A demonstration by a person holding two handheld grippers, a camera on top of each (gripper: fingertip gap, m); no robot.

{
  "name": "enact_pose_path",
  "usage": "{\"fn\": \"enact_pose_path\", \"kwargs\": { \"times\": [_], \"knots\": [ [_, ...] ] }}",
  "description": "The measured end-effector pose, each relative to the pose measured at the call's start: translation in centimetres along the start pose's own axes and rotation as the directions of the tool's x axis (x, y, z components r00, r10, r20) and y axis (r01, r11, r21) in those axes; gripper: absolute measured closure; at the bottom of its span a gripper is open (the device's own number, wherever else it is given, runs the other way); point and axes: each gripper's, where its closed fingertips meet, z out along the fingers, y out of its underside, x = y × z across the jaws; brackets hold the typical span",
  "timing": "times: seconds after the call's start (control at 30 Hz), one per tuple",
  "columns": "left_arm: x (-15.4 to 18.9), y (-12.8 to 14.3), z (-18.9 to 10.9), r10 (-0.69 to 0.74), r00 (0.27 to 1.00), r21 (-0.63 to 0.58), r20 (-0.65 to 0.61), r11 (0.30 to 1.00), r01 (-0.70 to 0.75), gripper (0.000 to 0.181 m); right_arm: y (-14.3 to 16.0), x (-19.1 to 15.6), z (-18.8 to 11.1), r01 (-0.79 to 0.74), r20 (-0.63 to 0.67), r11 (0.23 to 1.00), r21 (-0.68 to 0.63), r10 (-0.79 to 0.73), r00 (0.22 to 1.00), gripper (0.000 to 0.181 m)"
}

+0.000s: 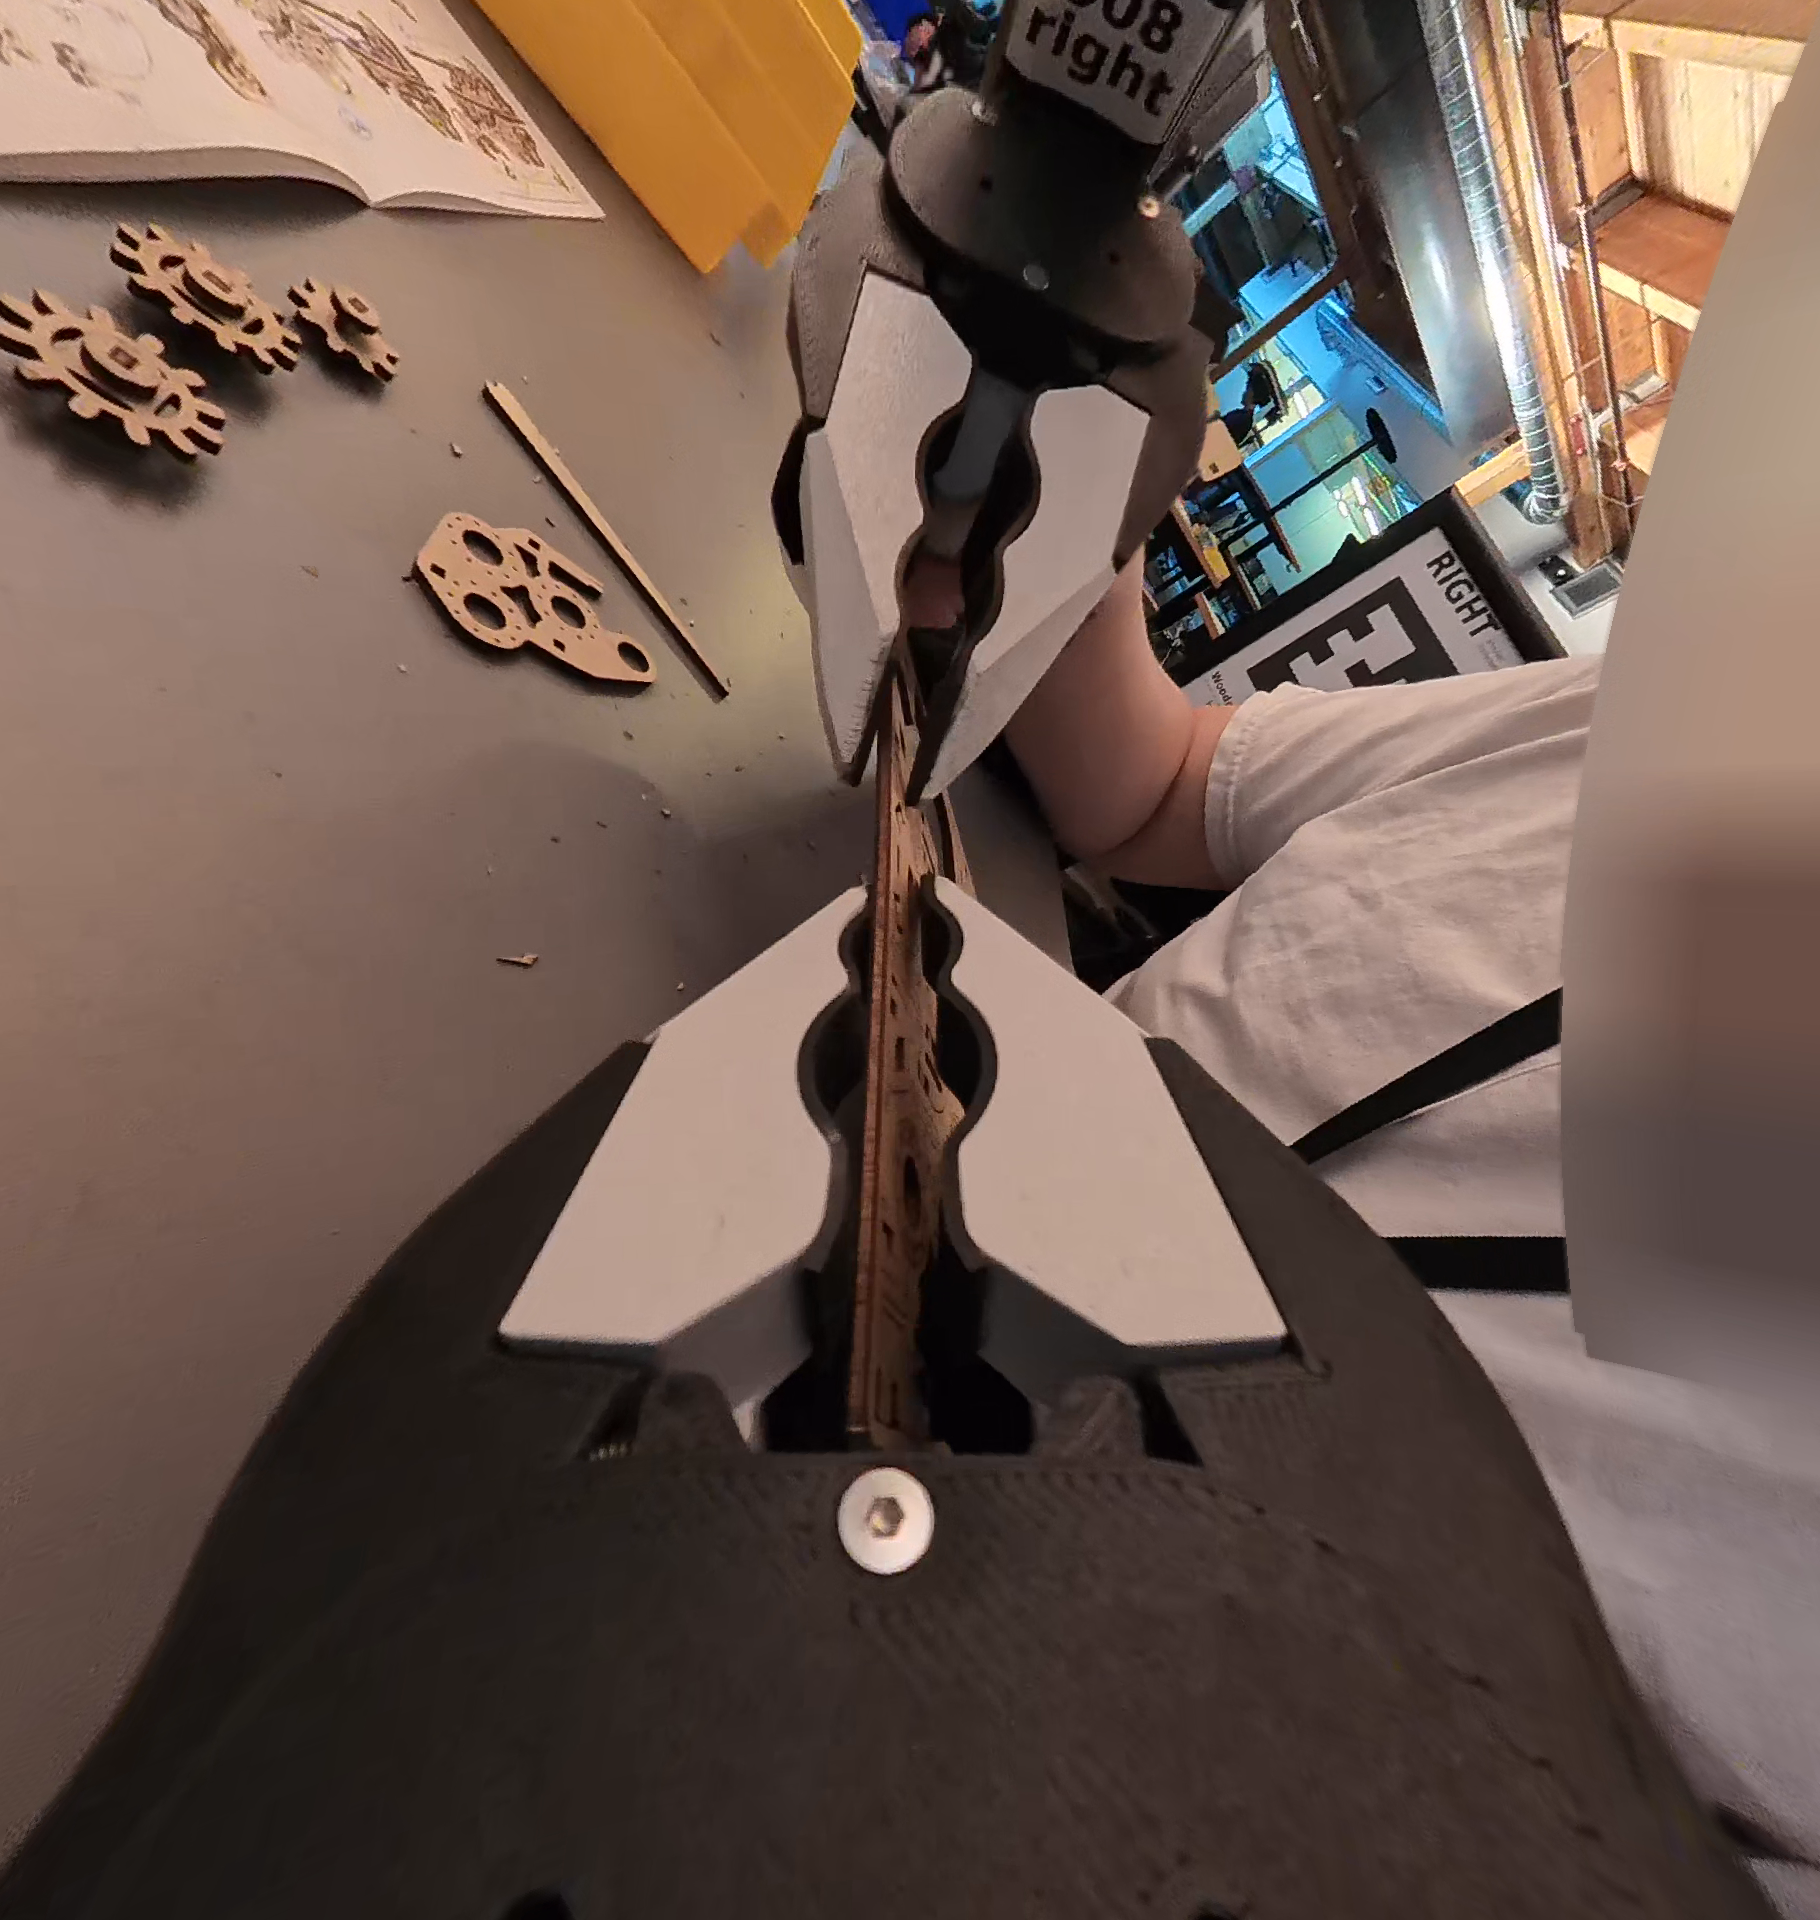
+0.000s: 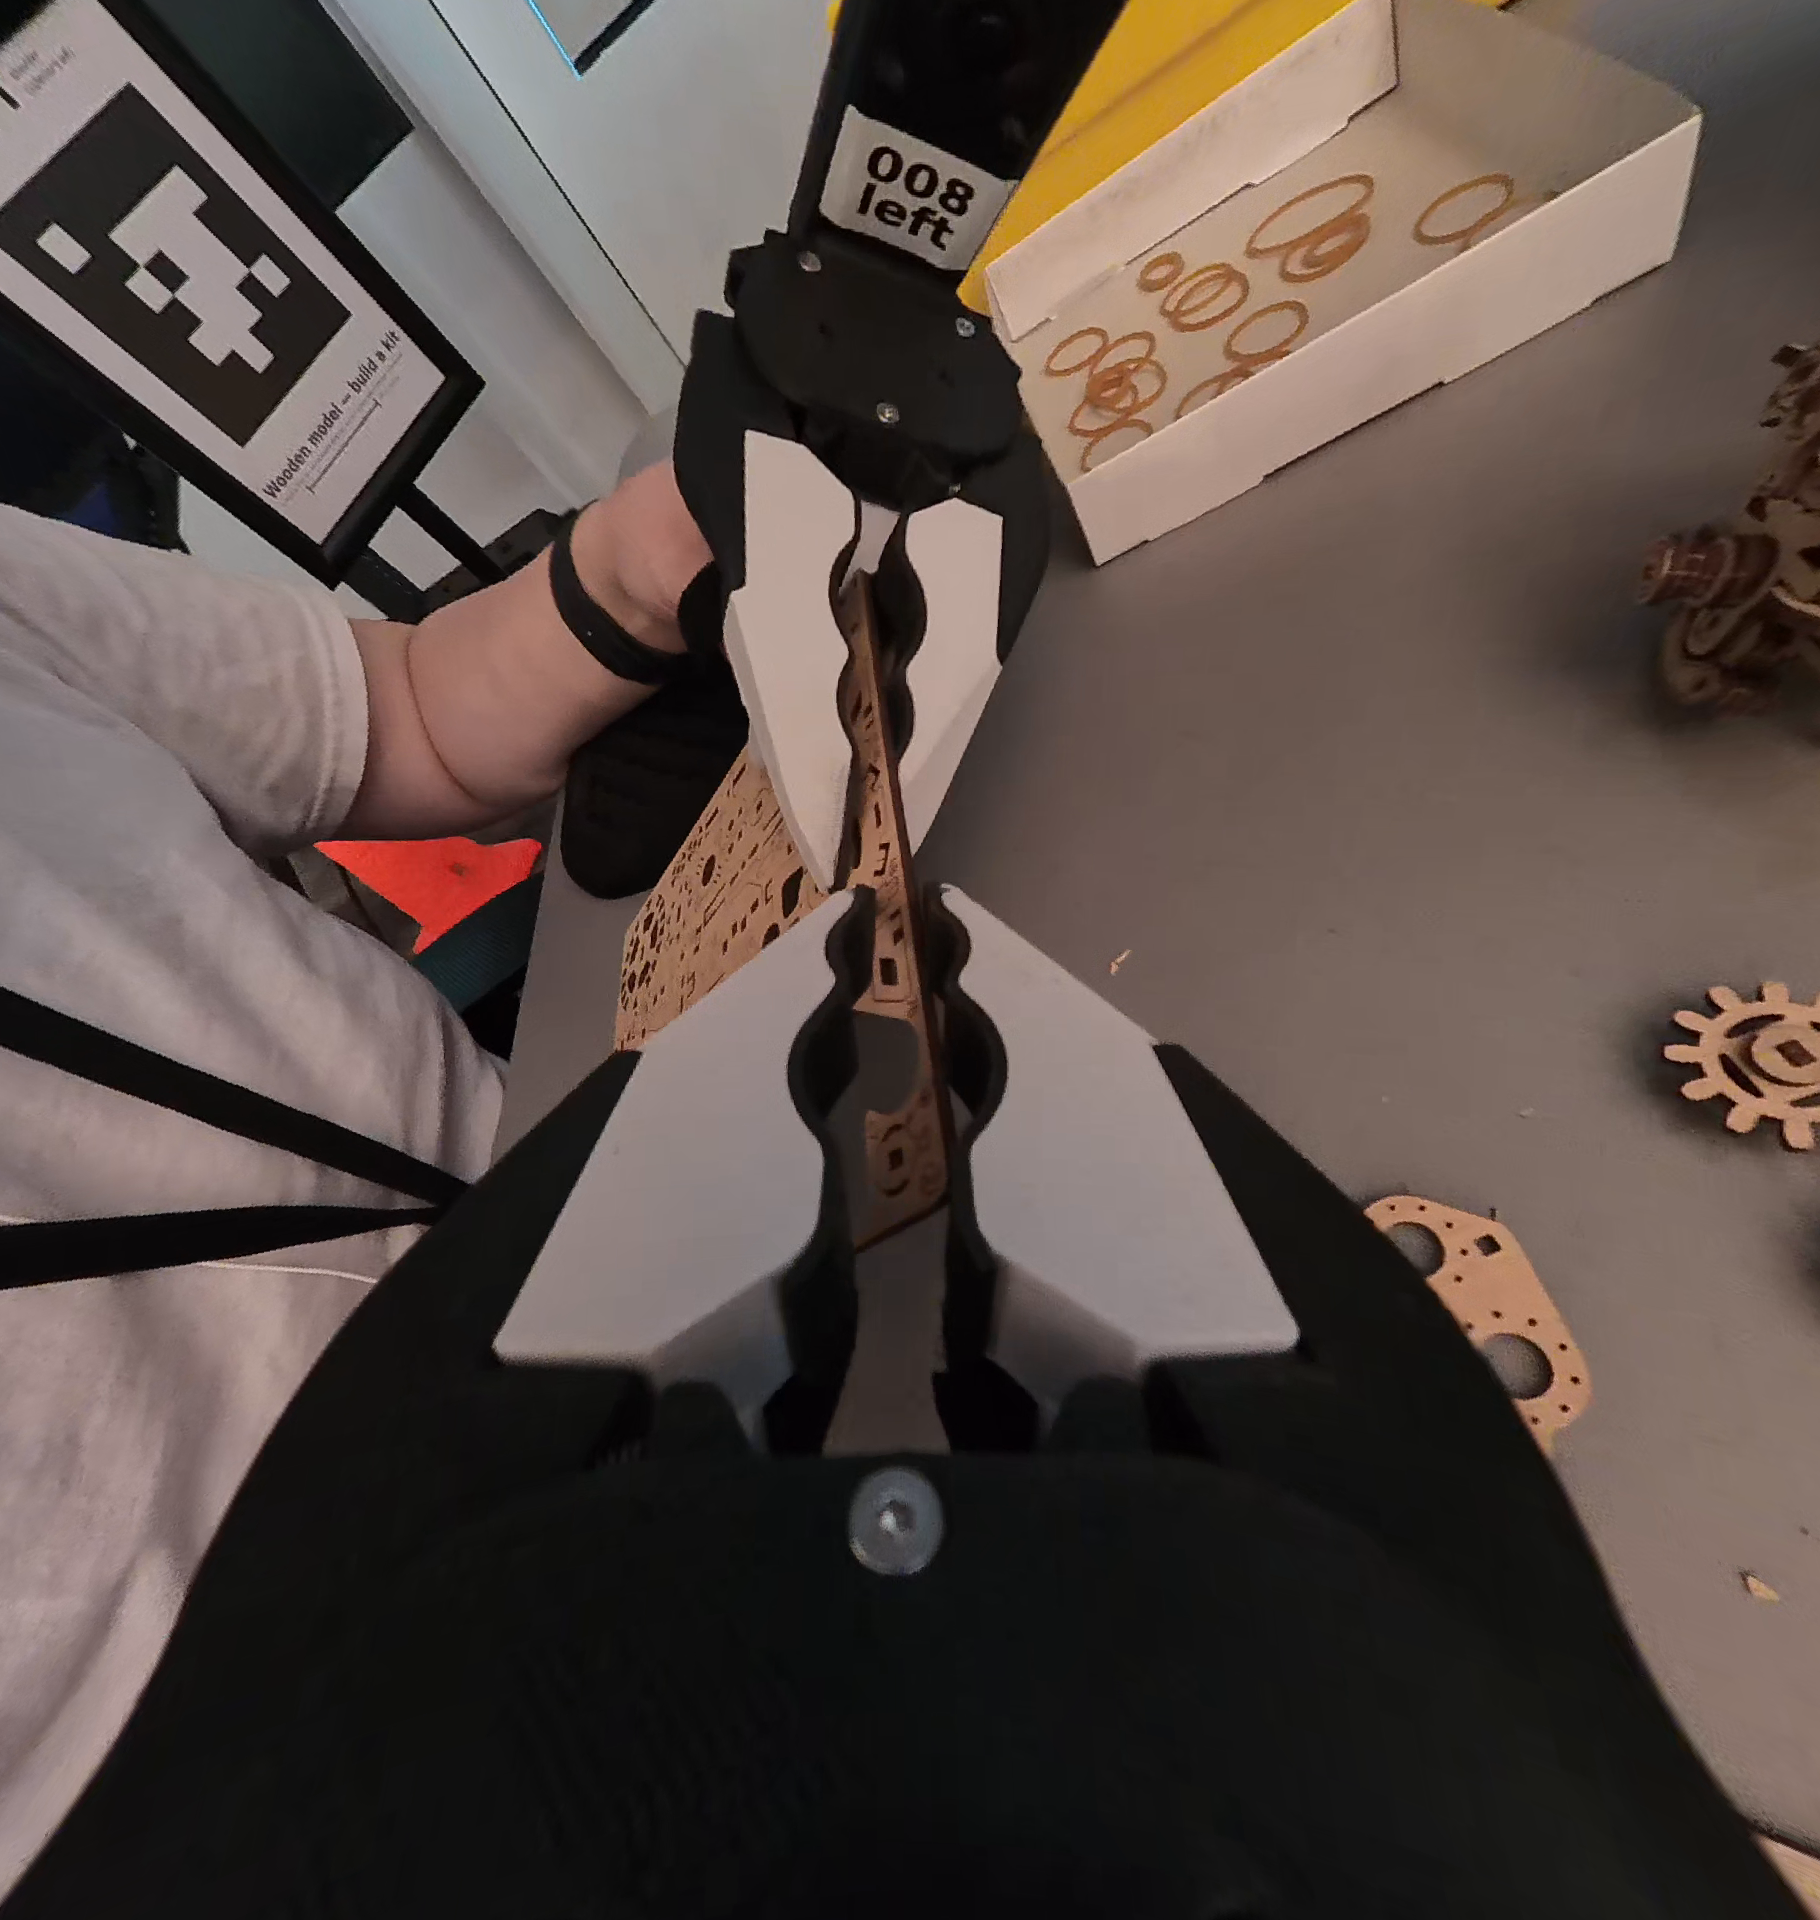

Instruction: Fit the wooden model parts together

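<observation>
Left gripper (image 1: pixel 901 904) up close, jaws clamped on a thin laser-cut wooden sheet (image 1: pixel 901 1143), seen edge-on. Right gripper (image 1: pixel 890 784) faces it at 12 o'clock, jaws closed on the same sheet's far end. Sheet hangs between the two, off the grey surface (image 1: pixel 262 935), near the surface's edge and the person's white shirt (image 1: pixel 1405 831).

Left wrist view, loose parts at 10–11 o'clock:
- 3 gears (image 1: pixel 106 364), two large, one small
- 1 perforated plate (image 1: pixel 527 603)
- 1 thin tapered stick (image 1: pixel 605 540) just beside the plate
- 1 open instruction booklet (image 1: pixel 262 114), cut off at top
- yellow bin (image 1: pixel 698 114), partly out of frame

Right wrist view: right gripper (image 2: pixel 895 899) in the foreground and left gripper (image 2: pixel 859 862) opposite, both on the sheet (image 2: pixel 890 977); sheet's face fans out toward 9 o'clock behind the fingers. Also:
- 1 white tray (image 2: pixel 1301 384) at 1 o'clock, with many wooden rings, overlapping, count unclear
- 1 part-built wooden model (image 2: pixel 1768 613) at 3 o'clock, cut off by frame edge
- 1 gear (image 2: pixel 1768 1060), 1 perforated plate (image 2: pixel 1488 1309), half hidden by gripper body

Sheet's cutout detail is hard to make out.
</observation>
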Motion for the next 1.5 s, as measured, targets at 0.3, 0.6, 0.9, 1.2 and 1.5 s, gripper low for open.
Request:
{"fn": "enact_pose_path", "kwargs": {
  "times": [0.3, 0.6, 0.9, 1.2, 1.5],
  "knots": [
    [-0.5, 0.3, 0.3, -0.024, 0.999, -0.008, 0.025, 1.000, 0.024, 0.176, 0.7, 0.5, 0.2, 0.001, -0.033, 0.999, -0.047, -0.003, 0.999, 0.173],
    [-0.6, 0.8, 0.4, -0.042, 0.998, -0.033, 0.044, 0.999, 0.043, 0.178, 1.4, 0.4, 0.4, 0.009, -0.020, 0.995, -0.098, -0.011, 1.000, 0.172],
    [-1.0, 1.1, 0.5, -0.039, 0.995, -0.050, 0.089, 0.998, 0.043, 0.177, 1.9, 0.8, 0.7, 0.050, -0.048, 0.989, -0.140, -0.058, 0.997, 0.171],
    [-0.3, 0.8, 0.6, 0.004, 0.998, -0.041, 0.065, 0.999, -0.001, 0.177, 1.1, 0.1, 0.0, -0.027, 0.032, 0.997, -0.067, 0.029, 0.999, 0.174],
    [-0.4, 1.0, 0.7, -0.014, 0.995, -0.052, 0.095, 0.998, 0.019, 0.177, 1.6, 0.3, 0.2, -0.029, 0.008, 0.991, -0.133, 0.031, 0.999, 0.173]
  ]
}}
